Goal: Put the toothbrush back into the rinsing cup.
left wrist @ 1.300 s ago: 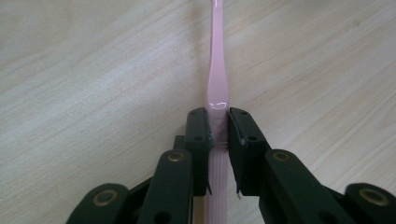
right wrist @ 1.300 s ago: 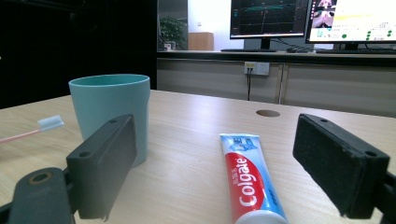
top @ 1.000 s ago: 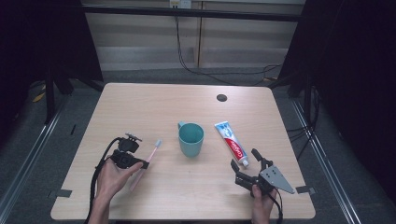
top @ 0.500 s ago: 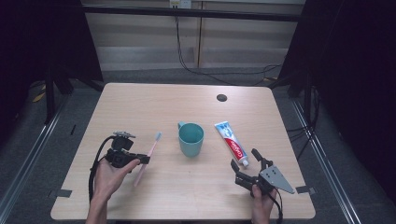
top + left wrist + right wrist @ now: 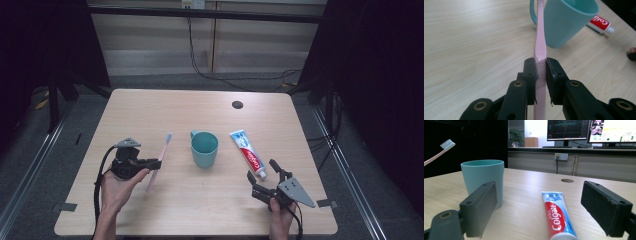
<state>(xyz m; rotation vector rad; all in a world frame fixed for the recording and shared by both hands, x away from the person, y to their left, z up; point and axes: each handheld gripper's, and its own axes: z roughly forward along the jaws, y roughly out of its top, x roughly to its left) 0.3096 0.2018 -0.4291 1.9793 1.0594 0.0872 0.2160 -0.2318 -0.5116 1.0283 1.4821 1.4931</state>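
Lifting the pink toothbrush (image 5: 159,159) off the table (image 5: 150,110), I am now carrying it left of the teal cup (image 5: 204,149), bristles tipped up; earlier it lay flat there. My left gripper (image 5: 540,72) is pinching its handle. My right gripper (image 5: 261,178), jaws spread, is waiting right of the cup, apparently just short of the toothpaste (image 5: 247,152) cap.
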